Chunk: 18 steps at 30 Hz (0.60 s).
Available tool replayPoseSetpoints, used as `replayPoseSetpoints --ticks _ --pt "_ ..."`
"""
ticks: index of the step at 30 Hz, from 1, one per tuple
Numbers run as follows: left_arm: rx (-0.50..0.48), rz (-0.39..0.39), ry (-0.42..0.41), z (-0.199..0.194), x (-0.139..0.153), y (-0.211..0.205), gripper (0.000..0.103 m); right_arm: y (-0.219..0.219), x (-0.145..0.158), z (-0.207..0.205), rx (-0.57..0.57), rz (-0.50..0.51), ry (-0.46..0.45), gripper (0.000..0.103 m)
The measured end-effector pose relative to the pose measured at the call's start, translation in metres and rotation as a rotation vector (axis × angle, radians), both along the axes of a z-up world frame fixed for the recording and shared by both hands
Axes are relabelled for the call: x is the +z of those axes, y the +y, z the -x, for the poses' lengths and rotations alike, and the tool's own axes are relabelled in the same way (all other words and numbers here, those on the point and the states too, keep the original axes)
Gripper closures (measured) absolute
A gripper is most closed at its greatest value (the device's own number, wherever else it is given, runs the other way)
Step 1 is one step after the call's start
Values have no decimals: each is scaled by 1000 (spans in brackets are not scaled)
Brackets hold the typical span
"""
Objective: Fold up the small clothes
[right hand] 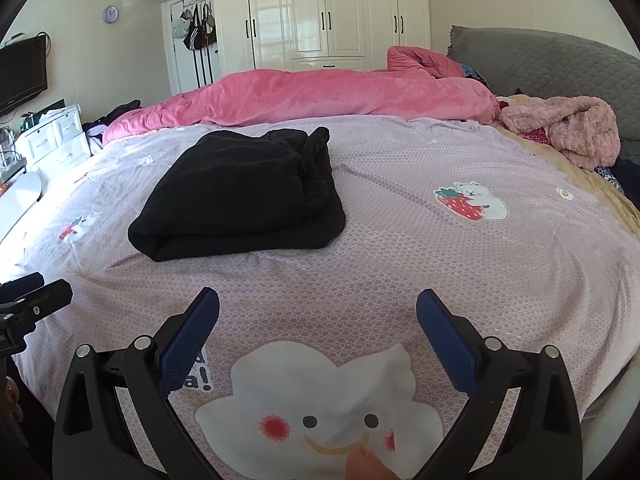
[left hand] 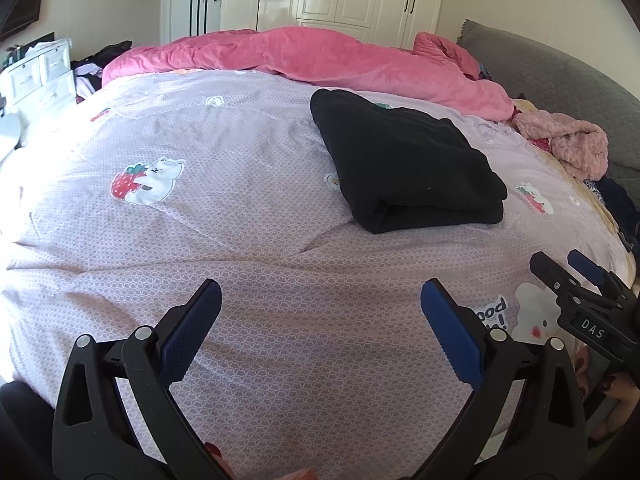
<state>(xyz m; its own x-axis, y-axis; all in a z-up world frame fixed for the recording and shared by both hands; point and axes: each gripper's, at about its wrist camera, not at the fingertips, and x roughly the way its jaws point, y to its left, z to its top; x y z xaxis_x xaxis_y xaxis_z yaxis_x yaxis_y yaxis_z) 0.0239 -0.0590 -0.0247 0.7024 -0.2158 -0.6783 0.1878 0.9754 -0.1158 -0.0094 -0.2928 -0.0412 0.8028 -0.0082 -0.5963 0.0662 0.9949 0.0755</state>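
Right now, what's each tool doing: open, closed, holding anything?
Left tool: open, empty, over the bedspread.
Right tool: open, empty; the black garment lies folded ahead.

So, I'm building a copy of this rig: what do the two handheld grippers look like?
Both match: the left gripper and right gripper have black plastic scissor-style arms with silver pivot bolts, ending in two flat fingers faced with textured blue pads. The right gripper's body carries a small label reading "DAS".
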Motion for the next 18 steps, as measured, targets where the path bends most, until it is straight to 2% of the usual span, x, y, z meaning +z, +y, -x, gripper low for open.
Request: replayPoseSetpoints --ticks 18 --pt "0 -10 -1 1 0 -3 9 2 -2 1 3 5 3 5"
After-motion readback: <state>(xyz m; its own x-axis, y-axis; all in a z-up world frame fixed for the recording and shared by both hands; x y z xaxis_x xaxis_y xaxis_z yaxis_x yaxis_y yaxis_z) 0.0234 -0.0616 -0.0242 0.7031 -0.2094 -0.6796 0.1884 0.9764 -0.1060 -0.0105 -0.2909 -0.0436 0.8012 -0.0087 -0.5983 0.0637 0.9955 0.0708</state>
